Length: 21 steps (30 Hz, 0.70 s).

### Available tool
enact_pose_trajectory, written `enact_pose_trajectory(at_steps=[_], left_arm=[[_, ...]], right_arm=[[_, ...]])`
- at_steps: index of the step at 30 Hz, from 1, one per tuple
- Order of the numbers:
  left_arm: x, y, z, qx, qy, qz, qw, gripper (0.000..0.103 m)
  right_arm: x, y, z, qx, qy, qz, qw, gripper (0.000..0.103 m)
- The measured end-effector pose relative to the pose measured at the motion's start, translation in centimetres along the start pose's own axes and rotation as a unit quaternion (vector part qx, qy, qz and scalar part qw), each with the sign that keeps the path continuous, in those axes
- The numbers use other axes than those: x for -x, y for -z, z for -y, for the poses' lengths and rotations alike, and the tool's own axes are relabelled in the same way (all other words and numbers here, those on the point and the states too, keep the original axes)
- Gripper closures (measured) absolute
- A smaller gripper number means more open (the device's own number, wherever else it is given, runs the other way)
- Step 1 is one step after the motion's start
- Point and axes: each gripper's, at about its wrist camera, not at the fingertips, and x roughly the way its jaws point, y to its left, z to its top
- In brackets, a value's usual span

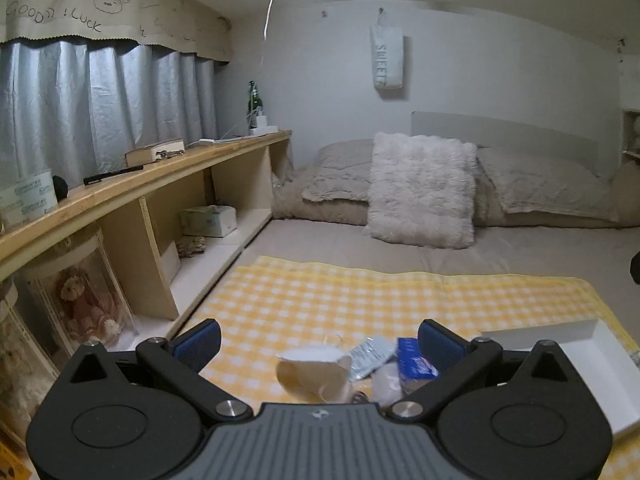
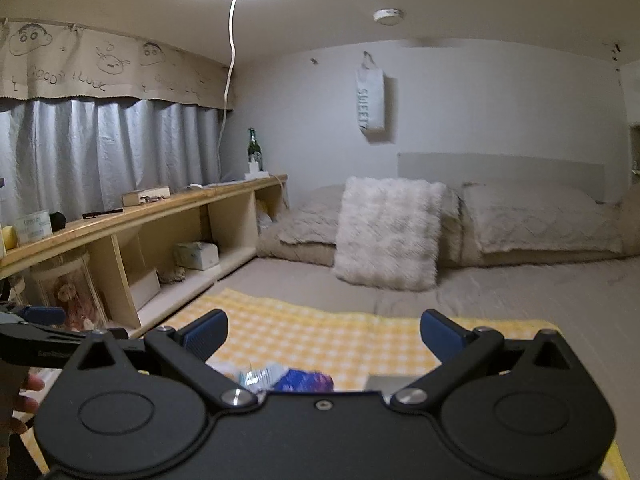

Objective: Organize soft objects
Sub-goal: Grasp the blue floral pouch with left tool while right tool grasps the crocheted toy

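Observation:
A small pile of soft items lies on a yellow checked cloth (image 1: 320, 300): a beige pouch with a white rim (image 1: 312, 376), a silvery white packet (image 1: 370, 354), a blue packet (image 1: 414, 362) and a pale round wad (image 1: 386, 388). My left gripper (image 1: 318, 342) is open and empty, held just above and behind the pile. A white shallow box (image 1: 580, 360) sits to the right of the pile. My right gripper (image 2: 324, 334) is open and empty; the silvery packet (image 2: 262, 376) and blue packet (image 2: 306, 380) peek out below it. The left gripper's fingertip (image 2: 42, 314) shows at the left edge.
The cloth lies on a bed. A white fluffy pillow (image 1: 424, 190) and beige pillows (image 1: 548, 184) stand at the far end. A wooden shelf unit (image 1: 160, 184) runs along the left, holding a tissue pack (image 1: 208, 220), a boxed doll (image 1: 88, 300), a bottle (image 1: 253, 100).

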Motion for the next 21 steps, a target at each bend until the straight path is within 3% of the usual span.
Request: enact_pose_trajectory(at_steps=[3,8,12,18,21], left_arm=[[-1.9,-0.8,0.0,-0.003,-0.016,-0.009,0.9998,0.0],[-6.1,0.4,-0.9,0.003,-0.009,-0.059,0.9982,0.0],[-9.4,2.0,-1.6,-0.017,0.005,-0.118,0.9929,0.001],[-14.3,4.2,-3.5,-0.004,0.025,-0.199,0.9798,0.018],[-16.5,5.2,-4.4,0.015,0.037,-0.24,0.97,0.021]], right_arm=[[-2.8,0.3,-0.3,0.0,-0.009,-0.009,1.0,0.0],[-7.5,2.6,-0.6,-0.012,-0.019,-0.086,0.996,0.0],[-11.3,4.1,-0.8,-0.013,-0.051,-0.145,0.988,0.0],[-16.1,7.3,-1.4,-0.044,-0.092,-0.232,0.967,0.0],[-18.2,9.2,-2.3,-0.044,-0.102,-0.273,0.956,0.001]])
